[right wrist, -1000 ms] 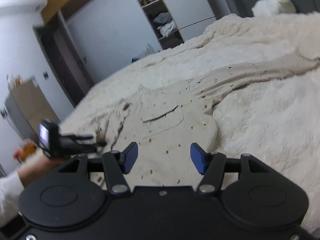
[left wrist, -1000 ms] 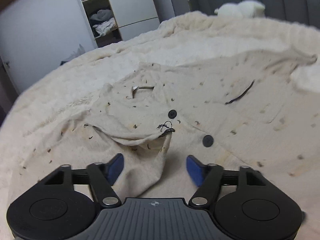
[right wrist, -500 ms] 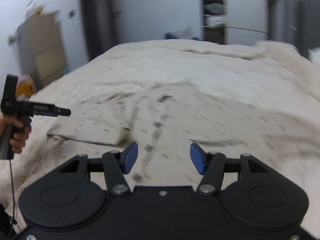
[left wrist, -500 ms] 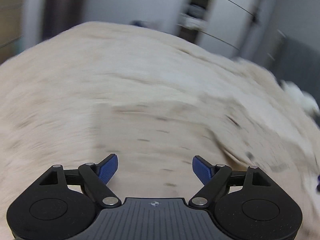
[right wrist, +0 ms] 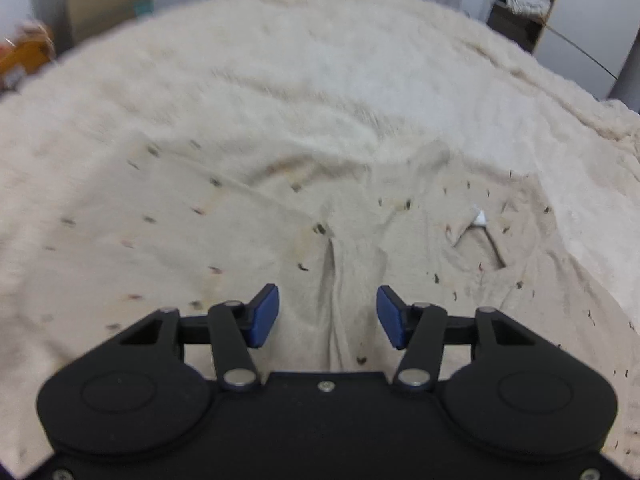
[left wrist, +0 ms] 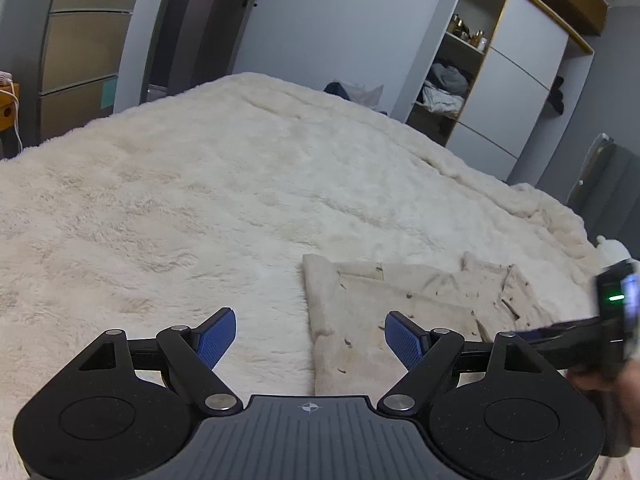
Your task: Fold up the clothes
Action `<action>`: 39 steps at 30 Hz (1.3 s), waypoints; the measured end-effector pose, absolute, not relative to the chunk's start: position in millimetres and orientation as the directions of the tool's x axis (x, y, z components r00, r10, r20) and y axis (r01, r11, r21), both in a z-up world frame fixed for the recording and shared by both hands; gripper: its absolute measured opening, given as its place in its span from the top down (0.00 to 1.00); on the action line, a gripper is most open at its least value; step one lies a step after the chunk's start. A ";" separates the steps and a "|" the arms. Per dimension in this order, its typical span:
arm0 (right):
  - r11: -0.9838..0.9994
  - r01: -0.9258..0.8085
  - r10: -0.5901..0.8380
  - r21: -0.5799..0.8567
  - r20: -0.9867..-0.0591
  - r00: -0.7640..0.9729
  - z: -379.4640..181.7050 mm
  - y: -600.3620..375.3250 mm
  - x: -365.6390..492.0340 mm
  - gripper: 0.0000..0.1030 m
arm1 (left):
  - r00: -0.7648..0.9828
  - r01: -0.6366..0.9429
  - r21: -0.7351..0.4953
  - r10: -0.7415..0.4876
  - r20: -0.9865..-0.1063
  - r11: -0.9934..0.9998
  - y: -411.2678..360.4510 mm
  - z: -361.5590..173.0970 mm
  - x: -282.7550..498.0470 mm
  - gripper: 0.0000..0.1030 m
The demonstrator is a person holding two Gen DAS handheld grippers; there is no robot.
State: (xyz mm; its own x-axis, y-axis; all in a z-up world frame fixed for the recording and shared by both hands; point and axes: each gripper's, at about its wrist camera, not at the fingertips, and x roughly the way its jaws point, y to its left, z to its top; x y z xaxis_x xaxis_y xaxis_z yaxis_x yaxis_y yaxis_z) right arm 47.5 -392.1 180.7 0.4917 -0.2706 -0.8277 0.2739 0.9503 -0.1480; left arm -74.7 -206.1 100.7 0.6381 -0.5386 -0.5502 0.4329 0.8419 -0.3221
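A beige shirt (left wrist: 400, 300) with small dark flecks lies flat on the fluffy cream bed cover (left wrist: 240, 200). My left gripper (left wrist: 311, 340) hovers open over the shirt's left edge, and nothing is between its blue pads. In the right wrist view the shirt (right wrist: 200, 240) fills the lower half, with its collar and white tag (right wrist: 480, 218) at the right. My right gripper (right wrist: 328, 314) sits low over a raised crease (right wrist: 340, 280) of the fabric. Its jaws are closing with the crease between them, and the pads stand apart from the cloth.
A hand (left wrist: 600, 384) holding the other tool's body (left wrist: 612, 312) shows at the right edge of the left wrist view. Beyond the bed stand a wardrobe with open shelves (left wrist: 448, 88), a door (left wrist: 224, 20) and a cabinet (left wrist: 80, 60).
Both hands swept sideways across the bed and rolled. The left view now sits at the shirt's left edge. The right view is over the shirt's middle, and its jaws have narrowed.
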 end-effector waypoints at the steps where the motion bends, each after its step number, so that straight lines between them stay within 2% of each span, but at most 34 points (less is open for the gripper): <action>1: 0.948 0.279 -0.275 -0.154 -0.838 0.472 175.4 -393.0 52.0 0.55 | 0.636 0.440 -0.326 -0.547 -0.545 0.837 -206.0 101.6 -75.2 0.24; 3: 0.945 0.290 -0.272 -0.149 -0.851 0.449 170.1 -396.5 54.3 0.68 | 0.634 0.448 -0.330 -0.555 -0.538 0.831 -206.8 102.3 -76.4 0.24; 4: 0.945 0.293 -0.270 -0.146 -0.855 0.444 170.3 -397.8 53.0 0.72 | 0.632 0.454 -0.331 -0.560 -0.535 0.828 -207.9 102.6 -76.6 0.24; 6: 0.948 0.285 -0.260 -0.140 -0.859 0.441 172.7 -400.2 51.6 0.90 | 0.628 0.457 -0.332 -0.564 -0.537 0.825 -210.1 102.3 -75.2 0.24; 8: 0.949 0.289 -0.251 -0.127 -0.860 0.445 178.0 -405.9 46.2 0.96 | 0.623 0.455 -0.338 -0.565 -0.540 0.824 -211.6 100.8 -73.9 0.24; 12: 0.940 0.321 -0.265 -0.115 -0.837 0.478 190.8 -419.9 28.4 0.99 | 0.625 0.450 -0.331 -0.557 -0.546 0.829 -214.6 99.8 -73.6 0.21; 19: 0.932 0.350 -0.304 -0.095 -0.731 0.611 228.9 -436.4 -2.0 0.99 | 0.616 0.442 -0.346 -0.561 -0.553 0.828 -220.5 98.9 -77.8 0.21; 22: 0.905 0.422 -0.317 -0.050 -0.742 0.591 231.8 -464.5 -3.9 0.99 | 0.613 0.446 -0.340 -0.559 -0.558 0.828 -222.0 97.9 -78.9 0.21; 25: 0.877 0.466 -0.383 -0.112 -0.749 0.541 219.9 -484.2 -7.9 0.99 | 0.611 0.444 -0.335 -0.555 -0.565 0.831 -221.9 96.6 -78.9 0.21; 28: 0.871 0.490 -0.317 -0.037 -0.804 0.503 203.6 -503.0 -10.7 0.97 | 0.606 0.439 -0.345 -0.557 -0.568 0.830 -220.5 96.0 -78.3 0.21; 29: 0.872 0.487 -0.322 -0.046 -0.803 0.502 201.3 -503.4 -12.8 0.91 | 0.604 0.437 -0.345 -0.556 -0.571 0.830 -220.6 96.0 -78.6 0.21; 33: 0.873 0.482 -0.347 -0.079 -0.794 0.499 199.7 -495.9 -28.5 0.85 | 0.594 0.437 -0.321 -0.538 -0.599 0.840 -220.6 90.4 -75.2 0.21; 34: 0.883 0.464 -0.336 -0.072 -0.786 0.519 203.6 -488.0 -33.4 0.84 | 0.588 0.439 -0.316 -0.534 -0.607 0.841 -220.6 88.6 -74.3 0.21; 36: 0.902 0.424 -0.325 -0.075 -0.764 0.557 211.5 -464.0 -41.9 0.74 | 0.574 0.442 -0.311 -0.531 -0.623 0.842 -219.9 83.8 -71.5 0.21; 39: 0.942 0.334 -0.243 -0.026 -0.739 0.629 221.7 -421.6 -55.0 0.67 | 0.556 0.416 -0.332 -0.526 -0.644 0.847 -215.3 74.2 -64.8 0.21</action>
